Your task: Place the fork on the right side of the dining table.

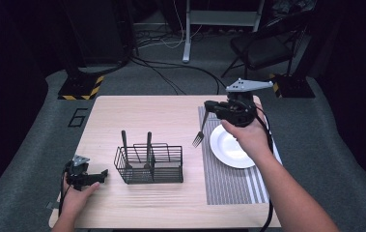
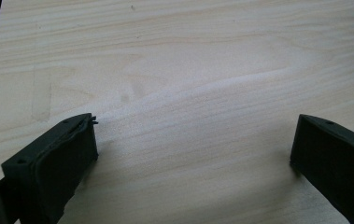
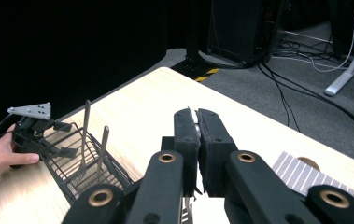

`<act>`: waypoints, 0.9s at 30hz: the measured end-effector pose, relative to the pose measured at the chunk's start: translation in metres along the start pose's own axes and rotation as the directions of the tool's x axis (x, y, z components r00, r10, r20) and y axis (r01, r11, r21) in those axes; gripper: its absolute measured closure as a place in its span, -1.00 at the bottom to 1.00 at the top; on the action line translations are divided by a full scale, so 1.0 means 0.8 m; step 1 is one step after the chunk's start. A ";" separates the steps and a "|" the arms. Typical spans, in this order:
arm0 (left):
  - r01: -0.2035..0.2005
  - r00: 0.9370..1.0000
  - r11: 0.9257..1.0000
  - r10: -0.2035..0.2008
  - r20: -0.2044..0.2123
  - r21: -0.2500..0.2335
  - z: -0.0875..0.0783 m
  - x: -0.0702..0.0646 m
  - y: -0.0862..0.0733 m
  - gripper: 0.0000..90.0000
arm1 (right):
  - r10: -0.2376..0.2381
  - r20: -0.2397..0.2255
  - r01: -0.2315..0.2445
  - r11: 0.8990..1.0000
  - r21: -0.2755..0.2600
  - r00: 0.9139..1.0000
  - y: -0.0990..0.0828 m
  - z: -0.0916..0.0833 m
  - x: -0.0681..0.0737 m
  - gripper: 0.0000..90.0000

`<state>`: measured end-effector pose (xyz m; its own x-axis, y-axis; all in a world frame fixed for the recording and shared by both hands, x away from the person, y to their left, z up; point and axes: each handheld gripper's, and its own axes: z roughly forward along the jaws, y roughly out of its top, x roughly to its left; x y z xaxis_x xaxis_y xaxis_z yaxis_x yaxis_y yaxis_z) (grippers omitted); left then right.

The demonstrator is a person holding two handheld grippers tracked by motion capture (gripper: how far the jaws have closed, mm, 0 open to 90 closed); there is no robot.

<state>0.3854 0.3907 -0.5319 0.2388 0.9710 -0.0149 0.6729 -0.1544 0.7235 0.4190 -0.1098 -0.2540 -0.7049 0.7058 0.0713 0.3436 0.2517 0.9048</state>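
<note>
Fingers of the right gripper [image 1: 207,112] clench a fork [image 1: 199,133] above the placemat [image 1: 229,186]; the left gripper's [image 1: 102,174] are spread apart.

Bare forearms, black left gripper [image 1: 104,173], black right gripper [image 1: 206,104] with grey three-cornered plate, trailing black cables

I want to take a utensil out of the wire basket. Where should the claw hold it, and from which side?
Grip the nearer upright handle near its top, coming from above: both handles stand clear above the wire basket rim, while mesh walls enclose their lower parts.
</note>
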 end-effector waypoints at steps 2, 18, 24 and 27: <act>0.000 1.000 1.000 0.000 0.000 0.000 0.000 0.000 0.000 -0.99 | 0.007 0.006 -0.007 1.000 0.001 1.000 -0.007 -0.001 -0.002 0.93; 0.000 1.000 1.000 0.000 0.000 0.000 0.000 0.000 0.000 -0.99 | 0.038 0.047 -0.039 0.999 0.015 0.998 -0.058 -0.003 -0.011 0.93; -0.001 1.000 1.000 0.001 0.000 0.000 0.000 0.000 0.000 -0.99 | 0.039 0.065 -0.040 0.999 0.020 0.997 -0.073 -0.003 -0.012 0.93; 0.001 1.000 1.000 -0.001 0.000 0.000 0.000 0.000 0.000 -0.99 | 0.046 0.072 -0.047 0.999 0.020 0.996 -0.082 -0.003 -0.013 0.93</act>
<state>0.3854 0.3906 -0.5319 0.2381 0.9711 -0.0158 0.6730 -0.1532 0.7236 0.4021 -0.1352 -0.3127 -0.6417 0.7625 0.0820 0.3888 0.2312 0.8918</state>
